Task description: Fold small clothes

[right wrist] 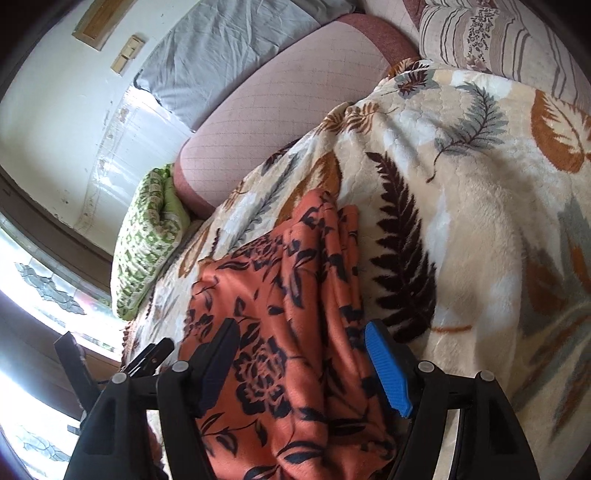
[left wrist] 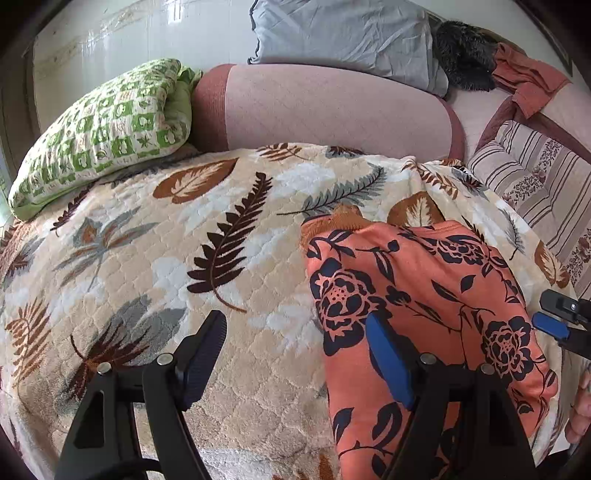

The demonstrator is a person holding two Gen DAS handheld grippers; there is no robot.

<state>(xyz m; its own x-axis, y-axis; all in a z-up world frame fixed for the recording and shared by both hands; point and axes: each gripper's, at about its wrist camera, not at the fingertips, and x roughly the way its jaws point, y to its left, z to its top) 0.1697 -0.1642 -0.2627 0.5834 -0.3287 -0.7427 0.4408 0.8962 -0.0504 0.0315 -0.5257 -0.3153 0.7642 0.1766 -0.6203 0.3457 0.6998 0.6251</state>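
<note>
Item 1, orange floral garment [left wrist: 424,295]: small piece of clothing, orange-pink with a dark navy rose-and-leaf print, lying in folded layers on the leaf-patterned blanket [left wrist: 221,240]. In the left wrist view it occupies the right half of the blanket, with a ribbed mustard-coloured band showing at its far edge. In the right wrist view its layered edges run side by side along its right side.

Item 2, left claw [left wrist: 295,354]: released, jaws standing wide. Its blue-padded finger lies over the garment's near left part; whether it touches the cloth cannot be told. The black finger stands over bare blanket. Nothing is gripped.

Item 3, right claw [right wrist: 301,365]: released, jaws wide, the garment's near portion lying between and beneath the two fingers without being pinched. Its tip also shows at the right edge of the left wrist view, just beside the garment. Part of a person's hand [left wrist: 581,410] shows below it at the frame edge.

Item 4, leaf-patterned blanket: cream plush with brown, grey and rust leaves, spread over the bed.

Item 5, green checked pillow [left wrist: 107,129]: on the blanket's far left, well apart from the garment.

Item 6, pink quilted bolster [left wrist: 332,107]: behind the blanket.

Item 7, grey pillow [left wrist: 343,33]: beyond the bolster, against the wall.

Item 8, striped cushion [left wrist: 535,184]: at the far right.
</note>
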